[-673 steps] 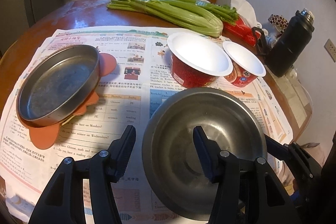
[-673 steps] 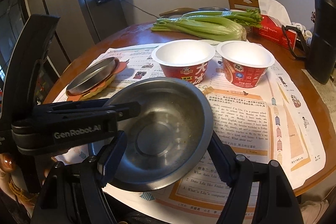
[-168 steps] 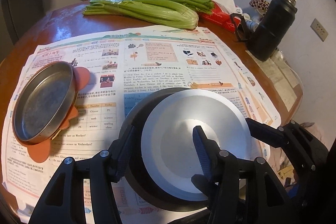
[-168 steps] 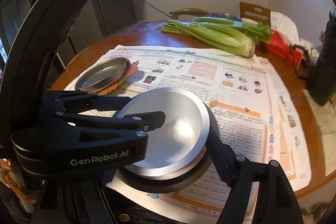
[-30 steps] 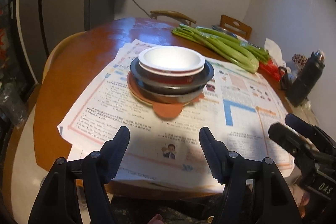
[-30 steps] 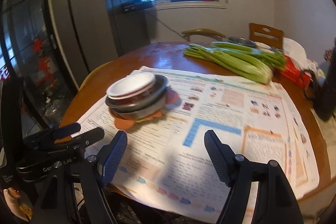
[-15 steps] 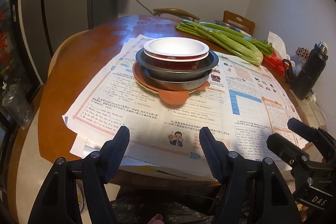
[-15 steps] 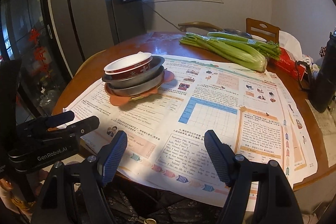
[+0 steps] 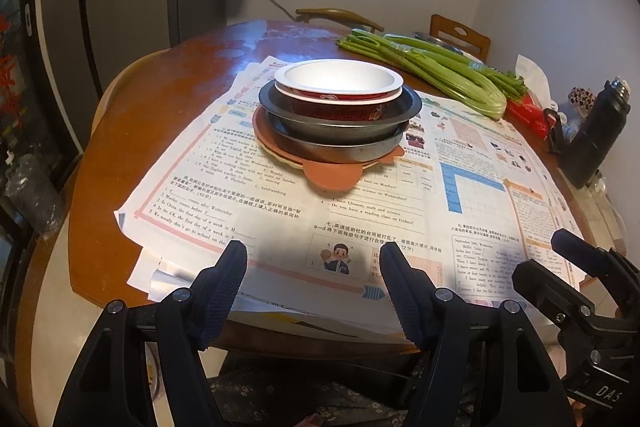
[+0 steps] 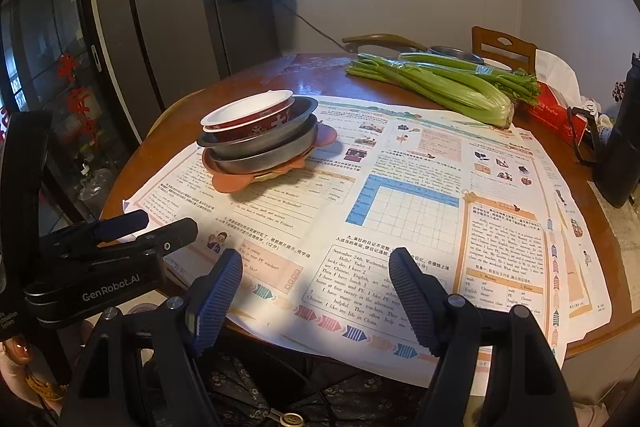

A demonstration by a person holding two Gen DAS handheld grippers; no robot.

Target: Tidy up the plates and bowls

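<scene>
STATUS: left gripper (image 9: 312, 261) and right gripper (image 10: 314, 267) both wide, empty | LOCATION: bowl stack (image 9: 338, 115) on orange mat (image 9: 330, 175), newspaper-covered table (image 9: 132, 115) | RISK: top paper bowl (image 10: 248, 113) tilts; nudging paper could slide it.

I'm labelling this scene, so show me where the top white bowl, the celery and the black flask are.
top white bowl (image 9: 340, 77): left wrist view, on its white inside.
celery (image 10: 452, 89): right wrist view, on the middle of the pale green stalks.
black flask (image 9: 596, 135): left wrist view, on its dark body.
</scene>
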